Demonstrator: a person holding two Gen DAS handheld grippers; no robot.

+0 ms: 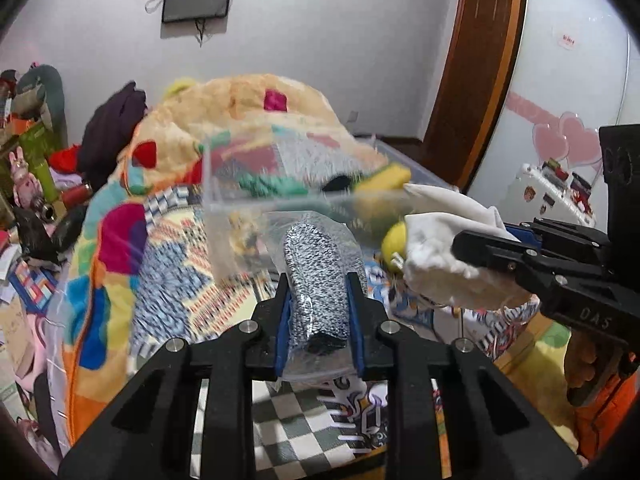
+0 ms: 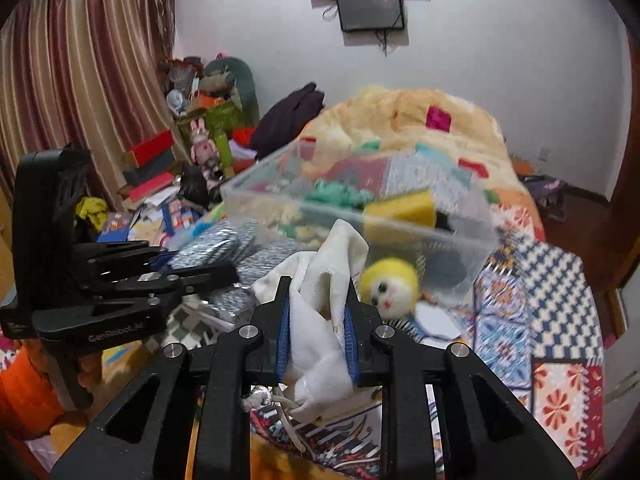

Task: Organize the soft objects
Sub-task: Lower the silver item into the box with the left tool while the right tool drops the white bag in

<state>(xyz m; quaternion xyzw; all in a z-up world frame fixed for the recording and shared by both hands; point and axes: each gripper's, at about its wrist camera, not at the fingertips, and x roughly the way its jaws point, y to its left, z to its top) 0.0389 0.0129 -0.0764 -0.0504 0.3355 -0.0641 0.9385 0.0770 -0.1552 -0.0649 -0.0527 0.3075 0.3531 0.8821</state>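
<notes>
My left gripper is shut on a speckled black-and-white knit piece in a clear bag, held above the patchwork bed. My right gripper is shut on a white cloth pouch; it shows in the left wrist view at the right. A yellow plush ball with a face lies beside the pouch. A clear plastic bin just ahead holds a yellow sponge, green fabric and other soft items. The left gripper appears at the left of the right wrist view.
A bulky colourful quilt is heaped behind the bin. Cluttered boxes, bottles and a pink plush rabbit stand at the left by striped curtains. A wooden door frame and a white fridge are at the right.
</notes>
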